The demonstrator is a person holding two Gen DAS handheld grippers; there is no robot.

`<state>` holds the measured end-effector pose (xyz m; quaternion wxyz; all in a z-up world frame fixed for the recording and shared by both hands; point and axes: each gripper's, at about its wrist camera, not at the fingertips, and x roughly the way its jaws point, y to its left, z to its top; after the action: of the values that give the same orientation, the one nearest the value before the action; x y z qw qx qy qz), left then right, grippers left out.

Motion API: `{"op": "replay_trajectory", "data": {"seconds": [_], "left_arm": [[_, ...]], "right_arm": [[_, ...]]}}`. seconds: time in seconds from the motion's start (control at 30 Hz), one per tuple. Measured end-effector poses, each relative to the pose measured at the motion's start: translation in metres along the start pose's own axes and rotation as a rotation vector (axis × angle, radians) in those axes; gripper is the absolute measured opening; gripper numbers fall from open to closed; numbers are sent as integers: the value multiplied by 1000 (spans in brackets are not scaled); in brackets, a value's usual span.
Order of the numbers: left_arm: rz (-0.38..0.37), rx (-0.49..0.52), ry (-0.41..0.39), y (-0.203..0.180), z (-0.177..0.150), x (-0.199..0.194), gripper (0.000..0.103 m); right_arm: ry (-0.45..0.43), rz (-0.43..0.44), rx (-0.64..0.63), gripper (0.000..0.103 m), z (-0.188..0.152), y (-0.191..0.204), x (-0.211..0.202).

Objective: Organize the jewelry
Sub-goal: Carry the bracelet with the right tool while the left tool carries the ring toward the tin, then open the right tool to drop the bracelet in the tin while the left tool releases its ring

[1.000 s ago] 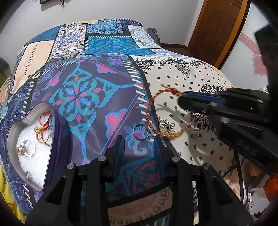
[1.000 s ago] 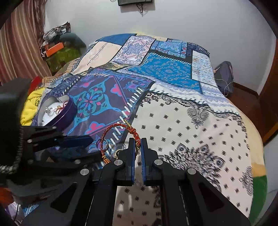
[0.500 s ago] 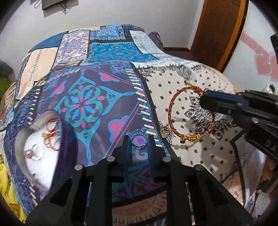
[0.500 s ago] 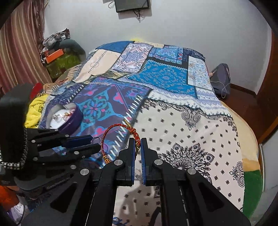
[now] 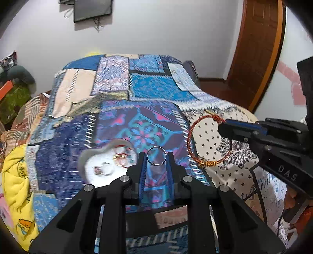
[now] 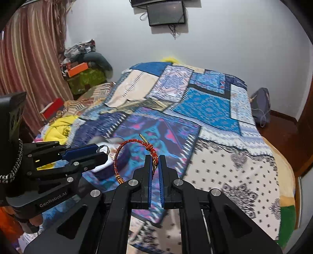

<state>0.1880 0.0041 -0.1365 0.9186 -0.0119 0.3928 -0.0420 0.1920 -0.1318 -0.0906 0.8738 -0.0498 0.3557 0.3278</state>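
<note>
My left gripper (image 5: 156, 156) is shut on a silver ring (image 5: 156, 148), held upright above the bedspread; the ring also shows at its tips (image 6: 102, 150) in the right wrist view. My right gripper (image 6: 155, 159) is shut on a red and gold braided bracelet (image 6: 125, 145), which hangs as a loop (image 5: 190, 136) from its fingers in the left wrist view. Below and left of the ring lies an open heart-shaped jewelry box (image 5: 86, 162) with a white lining, holding a ring and red bangles. Both grippers hover above the bed.
A patchwork bedspread (image 6: 207, 103) covers the bed. A yellow blanket (image 5: 17, 175) lies at the left edge. Cluttered bags and an orange box (image 6: 77, 69) stand by the striped curtain. A wooden door (image 5: 256, 48) is at the right, a wall screen (image 6: 166, 12) behind.
The left gripper closed on the silver ring and lifted it off the bedspread. The right gripper rose with the bracelet, and both views now sit higher above the bed.
</note>
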Motion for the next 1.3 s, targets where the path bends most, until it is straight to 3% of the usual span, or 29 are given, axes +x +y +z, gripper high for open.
{"op": "replay_trajectory", "data": {"seconds": [0.37,0.63,1.3], "left_arm": [[46,-57,-103,42,7,-45,19],[77,-92,-134,74,8,-58,19],[65,-131,4,102,-16,10,19]], "right_arm": [[-36,64,-11,6,18,38,10],[-5,91,-38,6,20,55,34],[154,86,-62,6,6,57,100]]}}
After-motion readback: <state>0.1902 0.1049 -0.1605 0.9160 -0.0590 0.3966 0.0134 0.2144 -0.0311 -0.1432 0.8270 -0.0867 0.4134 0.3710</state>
